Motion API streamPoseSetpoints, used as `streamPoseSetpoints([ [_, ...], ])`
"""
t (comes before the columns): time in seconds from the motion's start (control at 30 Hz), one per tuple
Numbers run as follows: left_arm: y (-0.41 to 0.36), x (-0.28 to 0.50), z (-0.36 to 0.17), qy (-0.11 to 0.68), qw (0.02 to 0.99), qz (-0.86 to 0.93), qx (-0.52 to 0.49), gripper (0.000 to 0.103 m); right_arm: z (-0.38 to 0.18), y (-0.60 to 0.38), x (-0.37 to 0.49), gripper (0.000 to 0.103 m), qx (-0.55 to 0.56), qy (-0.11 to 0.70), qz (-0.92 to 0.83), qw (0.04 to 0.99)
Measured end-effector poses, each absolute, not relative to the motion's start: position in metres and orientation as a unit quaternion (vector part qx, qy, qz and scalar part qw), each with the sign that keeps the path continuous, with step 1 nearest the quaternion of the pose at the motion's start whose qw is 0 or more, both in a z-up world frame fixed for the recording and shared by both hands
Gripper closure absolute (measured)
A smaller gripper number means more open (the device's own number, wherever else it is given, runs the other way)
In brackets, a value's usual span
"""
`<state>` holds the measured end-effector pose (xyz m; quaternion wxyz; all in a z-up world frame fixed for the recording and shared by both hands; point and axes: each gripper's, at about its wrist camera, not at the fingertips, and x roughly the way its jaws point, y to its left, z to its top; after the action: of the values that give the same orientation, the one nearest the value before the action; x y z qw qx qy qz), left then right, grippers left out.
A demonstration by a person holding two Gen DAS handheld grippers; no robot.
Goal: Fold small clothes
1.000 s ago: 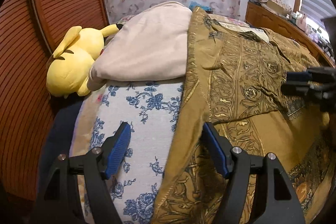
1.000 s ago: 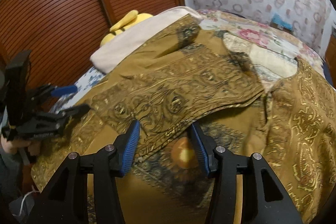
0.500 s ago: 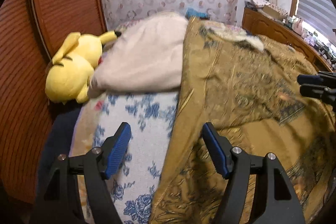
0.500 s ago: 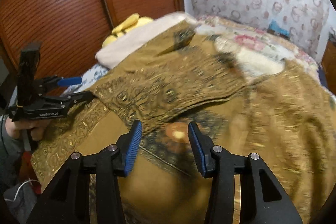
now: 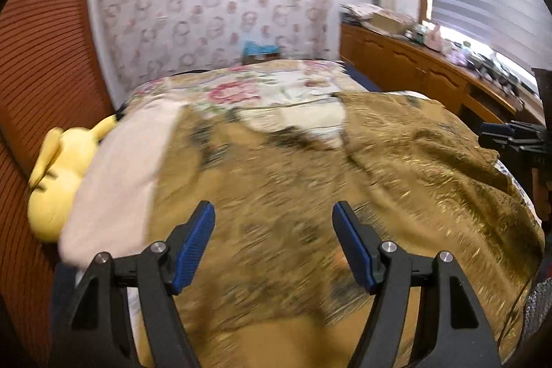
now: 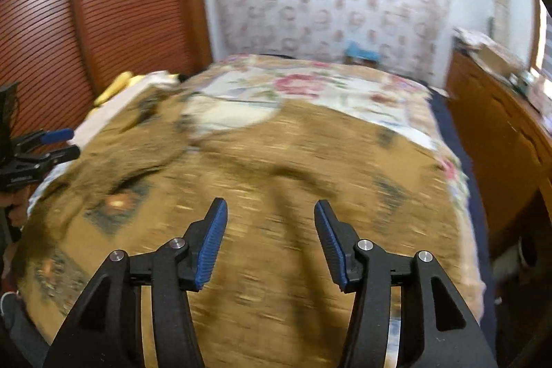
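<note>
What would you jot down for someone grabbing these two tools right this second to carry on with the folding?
Left hand-held gripper: open, nothing between its pads, hovering over the garment.
Right hand-held gripper: open and empty, its jaws have just been opening wider, also above the cloth.
The gold patterned garment lies spread across the floral bedspread, beside a cream pillow and a yellow plush toy.
Done: one flap looks laid over the left side of the garment; the blur hides details.
Left: probably the opposite side, then folding it smaller.
</note>
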<state>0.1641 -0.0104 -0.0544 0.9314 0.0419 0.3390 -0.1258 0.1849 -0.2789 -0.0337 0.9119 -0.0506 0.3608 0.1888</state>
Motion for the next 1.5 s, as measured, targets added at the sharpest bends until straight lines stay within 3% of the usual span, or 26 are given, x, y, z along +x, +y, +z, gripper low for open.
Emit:
streamPoseSetpoints([
  [0.53, -0.158, 0.232, -0.069, 0.378, 0.889, -0.228, 0.122, 0.032, -0.072, -0.442, 0.205, 0.048, 0.027, 0.409, 0.08, 0.908],
  [1.07, -0.178, 0.244, -0.09, 0.407, 0.87, -0.251, 0.121, 0.031, -0.087, -0.445, 0.217, 0.049, 0.05, 0.448, 0.104, 0.887],
  [1.27, -0.182, 0.245, -0.091, 0.412, 0.863, -0.264, 0.125, 0.02, -0.089, -0.446, 0.218, 0.049, 0.055, 0.457, 0.1, 0.882],
  [1.5, -0.181, 0.247, -0.091, 0.413, 0.862, -0.265, 0.123, 0.018, -0.086, -0.444, 0.217, 0.062, 0.058, 0.464, 0.098, 0.878],
])
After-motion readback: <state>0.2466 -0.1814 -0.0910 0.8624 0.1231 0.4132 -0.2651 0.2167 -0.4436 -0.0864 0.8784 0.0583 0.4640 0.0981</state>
